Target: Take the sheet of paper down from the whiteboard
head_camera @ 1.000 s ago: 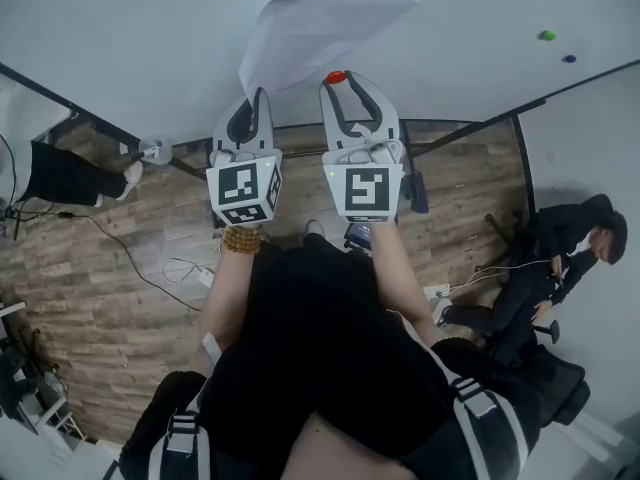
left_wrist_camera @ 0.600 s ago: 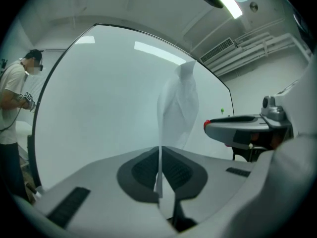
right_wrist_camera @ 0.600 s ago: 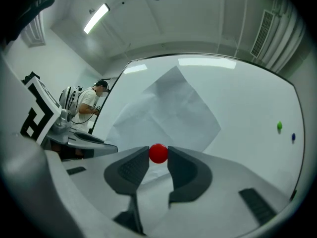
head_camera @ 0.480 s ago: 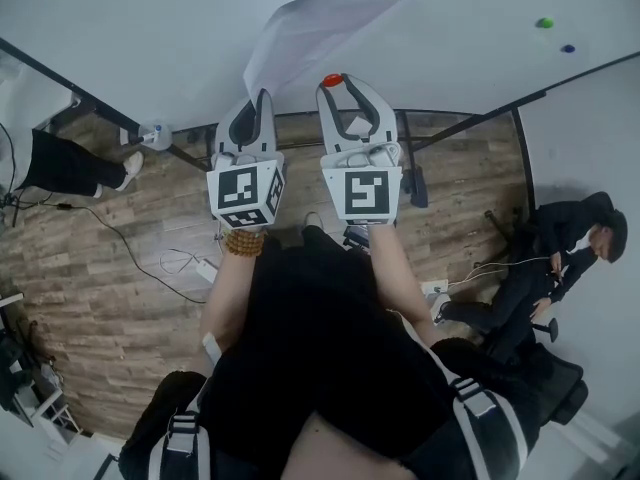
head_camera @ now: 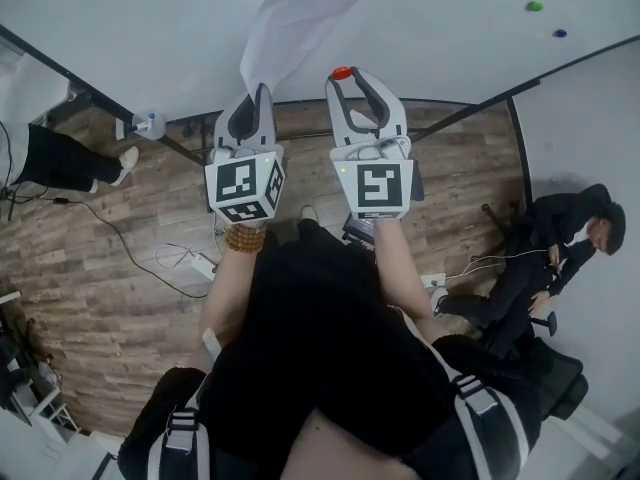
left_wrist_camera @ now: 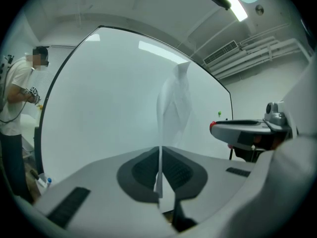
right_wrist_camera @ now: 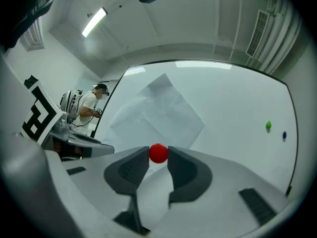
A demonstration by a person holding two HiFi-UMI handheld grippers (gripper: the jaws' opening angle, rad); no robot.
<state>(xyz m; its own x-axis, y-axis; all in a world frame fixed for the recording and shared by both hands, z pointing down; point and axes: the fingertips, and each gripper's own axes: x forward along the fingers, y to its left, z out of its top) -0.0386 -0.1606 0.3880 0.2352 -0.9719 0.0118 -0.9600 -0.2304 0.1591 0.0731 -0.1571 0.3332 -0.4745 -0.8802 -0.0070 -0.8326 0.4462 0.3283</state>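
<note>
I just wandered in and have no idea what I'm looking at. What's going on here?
A person stands at a whiteboard, a hand-held gripper in each hand. The left hand-held gripper is clamped on a sheet of paper that rises in front of the board. The right hand-held gripper pinches a small red ball, probably a magnet. Whether the sheet's top is attached, I can't tell.

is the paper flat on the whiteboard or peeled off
Peeled off: the sheet of paper curls away from the whiteboard, pinched in the left gripper.
</note>
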